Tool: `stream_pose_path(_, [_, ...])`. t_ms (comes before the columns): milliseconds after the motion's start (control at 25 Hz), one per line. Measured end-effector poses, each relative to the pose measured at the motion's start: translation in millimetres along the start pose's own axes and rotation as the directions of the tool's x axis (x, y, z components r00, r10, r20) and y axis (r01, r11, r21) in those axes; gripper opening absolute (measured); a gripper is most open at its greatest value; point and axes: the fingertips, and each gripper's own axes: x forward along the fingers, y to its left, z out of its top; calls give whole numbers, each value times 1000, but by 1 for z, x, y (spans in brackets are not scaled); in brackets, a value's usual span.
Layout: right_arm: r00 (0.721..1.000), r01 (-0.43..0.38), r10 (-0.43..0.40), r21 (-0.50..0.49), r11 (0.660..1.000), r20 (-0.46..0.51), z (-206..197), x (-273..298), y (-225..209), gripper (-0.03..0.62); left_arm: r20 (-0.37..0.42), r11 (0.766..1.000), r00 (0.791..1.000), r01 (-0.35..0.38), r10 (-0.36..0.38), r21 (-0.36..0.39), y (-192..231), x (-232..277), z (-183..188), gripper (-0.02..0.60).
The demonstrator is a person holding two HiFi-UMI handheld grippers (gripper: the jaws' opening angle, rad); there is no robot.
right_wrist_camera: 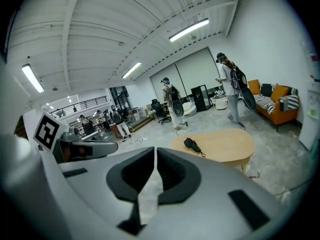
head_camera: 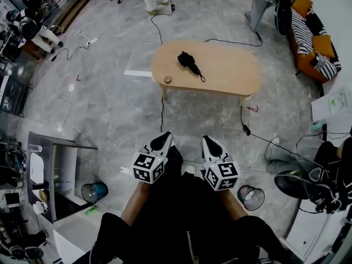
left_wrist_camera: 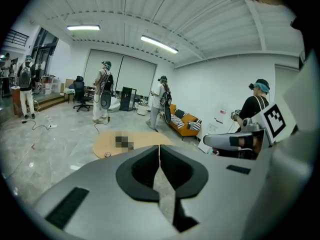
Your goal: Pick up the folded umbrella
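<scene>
- Your left gripper [head_camera: 163, 140]: jaws together, nothing between them.
- Your right gripper [head_camera: 209, 142]: jaws together, likewise empty.
- Folded umbrella [head_camera: 188, 62]: black, lying left of the middle of the oval wooden table [head_camera: 236, 73], its strap trailing toward your side.
- You hold both grippers side by side, well apart from the table.

A pale grey stone-patterned floor [head_camera: 110, 109] fills the open room, with dark cables [head_camera: 159, 32] trailing across it. An oval light-wood bench [head_camera: 231, 73] stands in the middle. An orange sofa [head_camera: 324, 44] with striped cushions sits against the white wall [left_wrist_camera: 210, 89]. Two small waste bins [head_camera: 93, 192] stand on the floor nearer the camera. Long strip lights [left_wrist_camera: 159, 44] glow on the white ribbed ceiling [left_wrist_camera: 200, 14], and a black office chair [left_wrist_camera: 79, 91] stands at the far end.
</scene>
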Motion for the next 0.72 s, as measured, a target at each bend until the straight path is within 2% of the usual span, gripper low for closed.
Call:
stream_pose_path(440, [999,17,-19,-35,999,-46,17,56,11,12,5,1000,1000,8,-8,-28,52,20,15,18])
stream_pose_path(720, [997,50,-53,-56,997,-50,41,93,4,14,27,999,999,30,-29,-27,89,47,44,18])
